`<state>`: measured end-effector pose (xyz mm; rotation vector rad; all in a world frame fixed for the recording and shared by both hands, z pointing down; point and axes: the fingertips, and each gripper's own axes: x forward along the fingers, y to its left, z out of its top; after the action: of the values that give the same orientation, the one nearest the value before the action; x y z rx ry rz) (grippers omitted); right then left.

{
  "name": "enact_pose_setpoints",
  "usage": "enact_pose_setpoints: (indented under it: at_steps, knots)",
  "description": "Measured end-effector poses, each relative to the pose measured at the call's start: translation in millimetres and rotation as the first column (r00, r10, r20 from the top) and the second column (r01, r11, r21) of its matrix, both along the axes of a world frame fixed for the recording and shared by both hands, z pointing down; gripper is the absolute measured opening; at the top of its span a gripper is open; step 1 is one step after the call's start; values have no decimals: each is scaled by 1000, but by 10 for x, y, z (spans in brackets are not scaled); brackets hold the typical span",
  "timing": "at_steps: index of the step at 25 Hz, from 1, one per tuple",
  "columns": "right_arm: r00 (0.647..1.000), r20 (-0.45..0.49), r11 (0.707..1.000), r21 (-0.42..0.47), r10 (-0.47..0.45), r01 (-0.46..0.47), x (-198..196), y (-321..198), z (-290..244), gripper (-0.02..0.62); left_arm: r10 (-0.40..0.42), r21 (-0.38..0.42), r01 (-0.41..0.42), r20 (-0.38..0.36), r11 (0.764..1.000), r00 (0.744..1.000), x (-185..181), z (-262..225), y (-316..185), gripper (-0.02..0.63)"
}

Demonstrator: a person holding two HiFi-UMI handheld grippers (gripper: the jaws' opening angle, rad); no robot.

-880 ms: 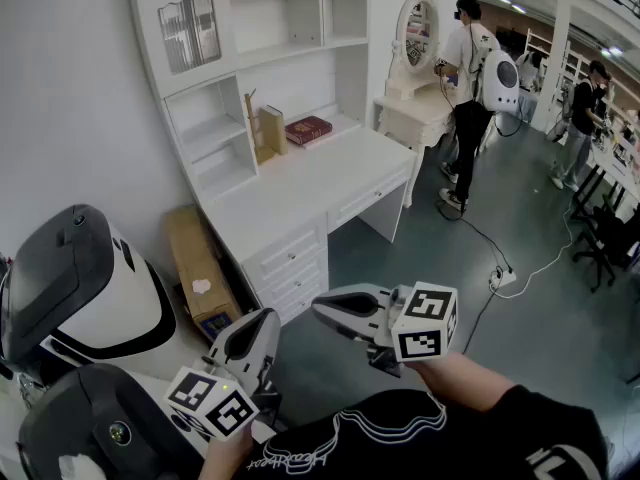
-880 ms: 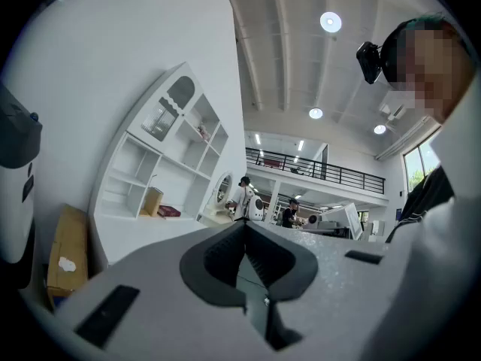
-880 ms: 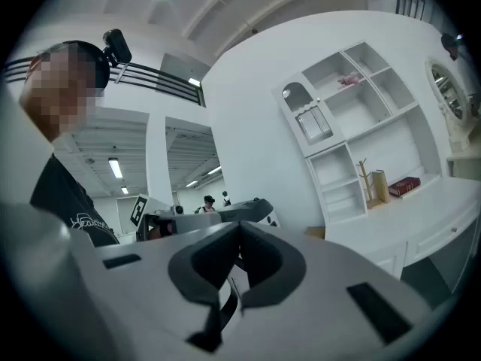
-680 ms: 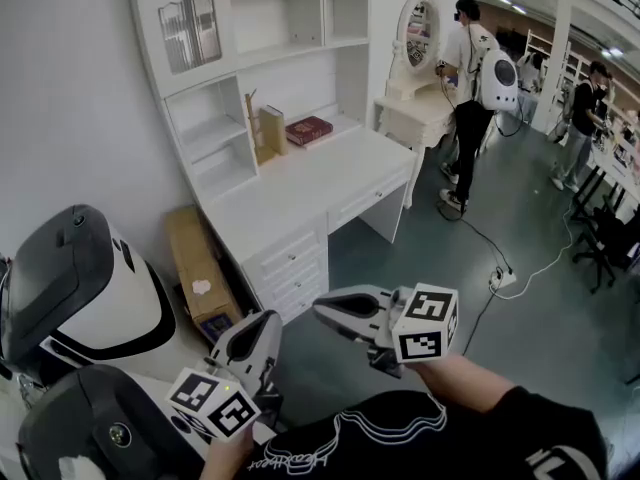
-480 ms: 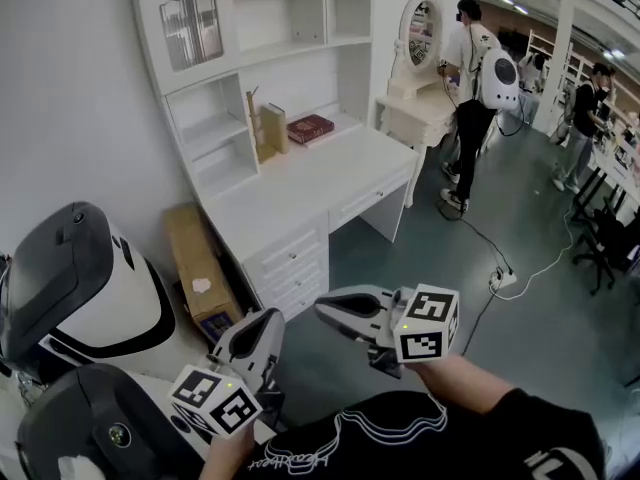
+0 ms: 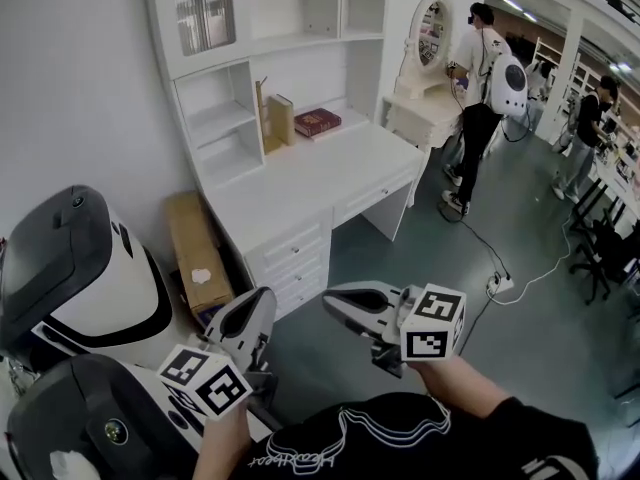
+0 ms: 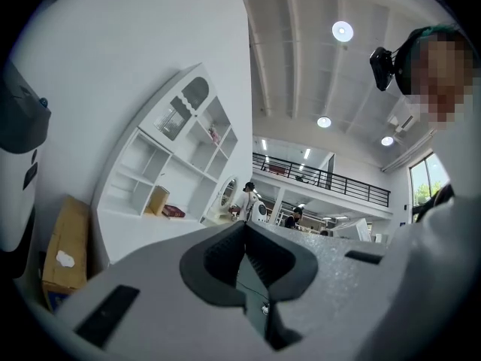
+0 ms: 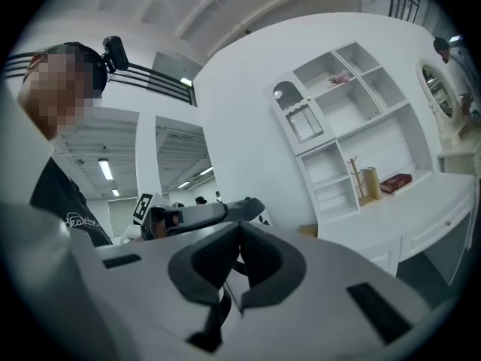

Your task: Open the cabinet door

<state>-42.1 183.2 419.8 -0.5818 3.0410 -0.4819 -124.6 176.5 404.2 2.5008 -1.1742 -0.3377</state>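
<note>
A white desk with a shelf unit (image 6: pixel 300 183) stands against the wall ahead. Its small glass-fronted cabinet door (image 6: pixel 203 10) is at the unit's top left and is closed; it also shows as the cabinet door (image 7: pixel 178 119) and the cabinet door (image 8: pixel 304 123). My left gripper (image 6: pixel 264 298) is held low and far from the desk, with its jaws (image 7: pixel 245 229) shut on nothing. To its right, my right gripper (image 6: pixel 332 302) is also far from the desk, jaws (image 8: pixel 240 226) closed and empty.
A cardboard box (image 6: pixel 195 253) lies on the floor left of the desk. A large white and black machine (image 6: pixel 80 278) stands at my left. A dressing table with a mirror (image 6: pixel 430 43) and a person with a backpack (image 6: pixel 485 78) are at the back right. A cable and power strip (image 6: pixel 497 283) lie on the floor.
The head view has shifted a little, so the desk sits slightly lower and further right in it. Both grippers stay shut and nearly where they were.
</note>
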Motion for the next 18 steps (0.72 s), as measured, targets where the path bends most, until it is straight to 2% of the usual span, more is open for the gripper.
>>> enact_pose_setpoints:
  at_steps: [4,9,13,18]
  knots:
    - [1000,5,1000,-11,7,-7,-21,-33,67,6,1,-10,-1,-12,1000,1000,-50,22,-47,5]
    - [1000,17,999,-28,-21,22,-42,-208,144,6,-19,-9,19,20,1000,1000,-80,127,-130,5]
    - [999,35,999,-25,-32,33,8,-565,156,6,-66,-14,65,-26,998,997,-115,160,-460,5]
    - [997,61,998,-32,-56,58,123,-1209,132,6,-85,-1,85,29,996,996,51,145,-1022,5]
